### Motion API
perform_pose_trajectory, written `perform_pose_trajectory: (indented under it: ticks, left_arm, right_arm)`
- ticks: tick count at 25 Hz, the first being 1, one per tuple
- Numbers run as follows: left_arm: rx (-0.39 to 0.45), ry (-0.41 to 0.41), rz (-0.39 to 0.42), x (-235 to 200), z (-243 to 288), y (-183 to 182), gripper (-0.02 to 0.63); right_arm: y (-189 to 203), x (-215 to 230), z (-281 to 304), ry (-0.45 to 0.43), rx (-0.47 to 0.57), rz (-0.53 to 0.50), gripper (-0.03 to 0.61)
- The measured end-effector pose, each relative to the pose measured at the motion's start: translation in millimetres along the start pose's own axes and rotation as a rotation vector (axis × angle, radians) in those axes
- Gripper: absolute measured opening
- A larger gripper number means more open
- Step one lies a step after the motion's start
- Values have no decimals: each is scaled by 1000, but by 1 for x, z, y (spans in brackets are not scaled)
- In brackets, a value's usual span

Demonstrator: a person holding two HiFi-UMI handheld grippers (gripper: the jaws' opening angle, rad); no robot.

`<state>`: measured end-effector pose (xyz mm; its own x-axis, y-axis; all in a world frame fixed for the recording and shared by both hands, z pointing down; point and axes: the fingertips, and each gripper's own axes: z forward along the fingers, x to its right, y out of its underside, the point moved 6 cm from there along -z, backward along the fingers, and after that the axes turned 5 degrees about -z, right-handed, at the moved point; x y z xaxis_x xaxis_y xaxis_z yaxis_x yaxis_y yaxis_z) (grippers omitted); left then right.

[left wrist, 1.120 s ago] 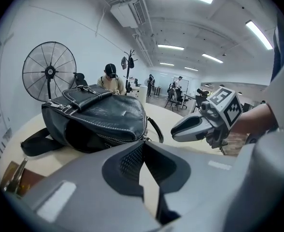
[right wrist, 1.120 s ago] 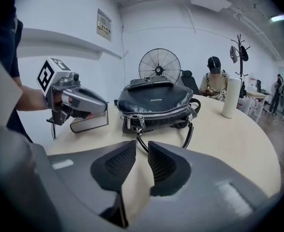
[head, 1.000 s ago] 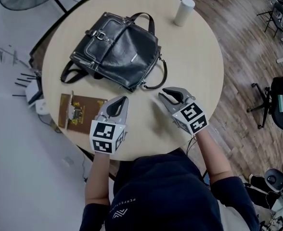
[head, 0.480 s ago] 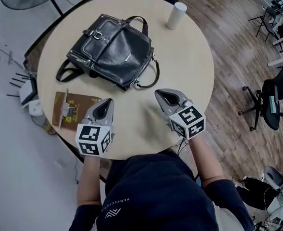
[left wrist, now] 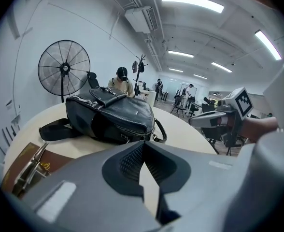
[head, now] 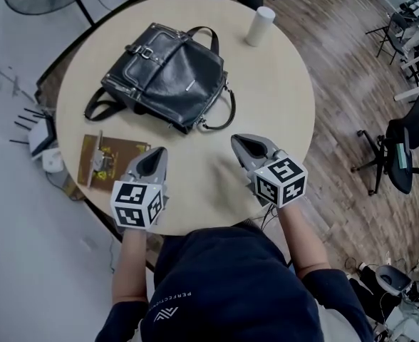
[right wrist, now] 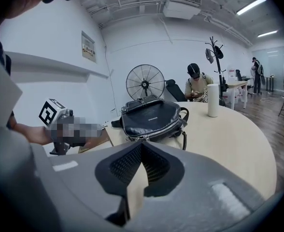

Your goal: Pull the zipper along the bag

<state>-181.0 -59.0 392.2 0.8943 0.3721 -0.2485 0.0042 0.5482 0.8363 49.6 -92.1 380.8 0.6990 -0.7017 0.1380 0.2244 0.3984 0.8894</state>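
Note:
A black leather bag (head: 168, 74) lies flat on the round table (head: 281, 91), towards its far left. Its zipper runs along the near side (left wrist: 125, 129) (right wrist: 154, 132). My left gripper (head: 154, 157) hovers over the near left of the table, jaws shut and empty, well short of the bag. My right gripper (head: 239, 142) is over the near right, also shut with nothing in it, a little short of the bag's carry handle (head: 220, 112).
A brown board with a metal clip (head: 110, 159) lies at the table's left edge beside the left gripper. A white cylinder (head: 260, 26) stands at the far side. A floor fan (left wrist: 63, 71) and a seated person (right wrist: 198, 83) are beyond the table.
The right gripper's jaws have shut since a second ago. Both grippers sit slightly lower and further left in view; the head view has shifted.

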Motion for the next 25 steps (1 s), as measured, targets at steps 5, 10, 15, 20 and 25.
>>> perform_pose_trajectory:
  ticks: [5, 10, 15, 20, 25]
  left_arm:
    - [-5, -4, -8, -1, -2, 1, 20]
    - [-5, -8, -6, -1, -4, 0, 20]
    - [-3, -10, -4, -1, -4, -1, 20]
    - [-3, -13, -8, -1, -4, -1, 20]
    - [-11, -12, -9, 0, -4, 0, 20]
  right_arm:
    - [1, -1, -1, 10, -7, 11, 2]
    - [2, -4, 0, 6, -7, 27, 2]
    - [3, -4, 1, 4, -6, 32, 2]
    - [1, -3, -1, 2, -1, 40, 2]
    - [4, -4, -1, 4, -2, 50, 2]
